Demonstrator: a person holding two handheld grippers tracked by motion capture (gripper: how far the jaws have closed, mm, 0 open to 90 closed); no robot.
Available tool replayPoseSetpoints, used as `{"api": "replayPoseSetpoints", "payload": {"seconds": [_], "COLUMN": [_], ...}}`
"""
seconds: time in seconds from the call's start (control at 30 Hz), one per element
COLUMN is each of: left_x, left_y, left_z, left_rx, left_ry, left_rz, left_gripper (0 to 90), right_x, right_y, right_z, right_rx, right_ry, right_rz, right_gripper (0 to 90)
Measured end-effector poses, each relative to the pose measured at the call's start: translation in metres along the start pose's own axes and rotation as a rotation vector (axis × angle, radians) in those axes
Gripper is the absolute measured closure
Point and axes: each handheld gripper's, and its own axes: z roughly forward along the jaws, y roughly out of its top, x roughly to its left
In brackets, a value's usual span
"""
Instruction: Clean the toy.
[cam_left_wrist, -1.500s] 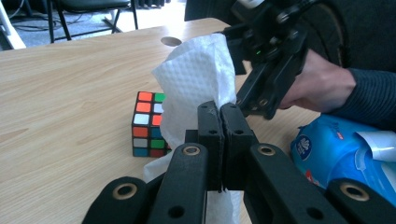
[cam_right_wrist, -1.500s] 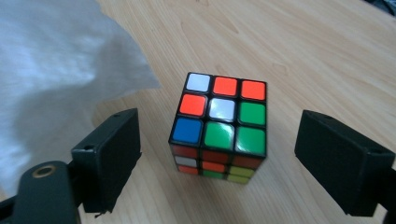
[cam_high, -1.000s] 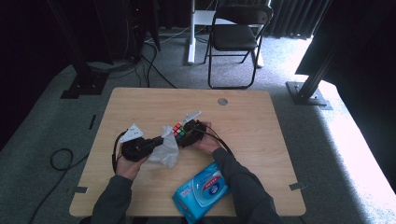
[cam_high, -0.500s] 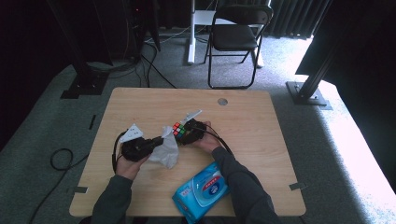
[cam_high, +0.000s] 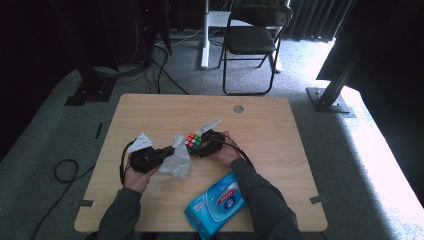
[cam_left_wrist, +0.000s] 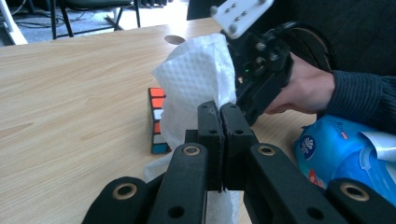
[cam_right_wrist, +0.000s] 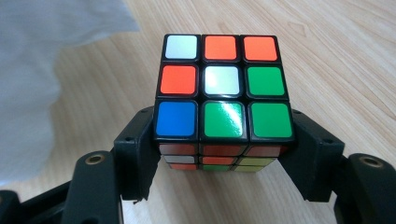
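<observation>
Right hand-held gripper (cam_right_wrist: 219, 186) just closed onto cube (cam_right_wrist: 223, 93), left hand-held gripper (cam_left_wrist: 219, 112) pinching tissue (cam_left_wrist: 196, 84), wipes pack (cam_high: 216, 205) nearby

Right claw (cam_high: 200, 145) grips cube (cam_high: 193, 141) beside white tissue (cam_high: 177, 157)

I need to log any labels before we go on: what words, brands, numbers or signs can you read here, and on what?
No text can be read.
Blue wipes pack: white and red print and a round white emblem on the front, too small and blurred to read; the same holds in the left gripper view.
Puzzle cube: plain coloured stickers, no writing.
White tissue: no print.
</observation>
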Motion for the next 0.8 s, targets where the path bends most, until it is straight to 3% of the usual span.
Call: {"api": "replayPoseSetpoints", "payload": {"seconds": [0.4, 0.8], "left_x": [-0.002, -0.001], "left_y": [0.005, 0.02], "left_z": [0.005, 0.011], "left_rx": [0.002, -0.028], "left_ry": [-0.007, -0.008], "left_rz": [0.016, 0.026], "left_gripper": [88.8, 88.8], "right_x": [0.012, 0.015], "right_y": [-0.01, -0.019], "right_z": [-0.02, -0.025], "right_rx": [-0.042, -0.065], "right_ry": [0.031, 0.045], "right_rz": [-0.051, -0.045], "right_gripper": [34.4, 34.4]}}
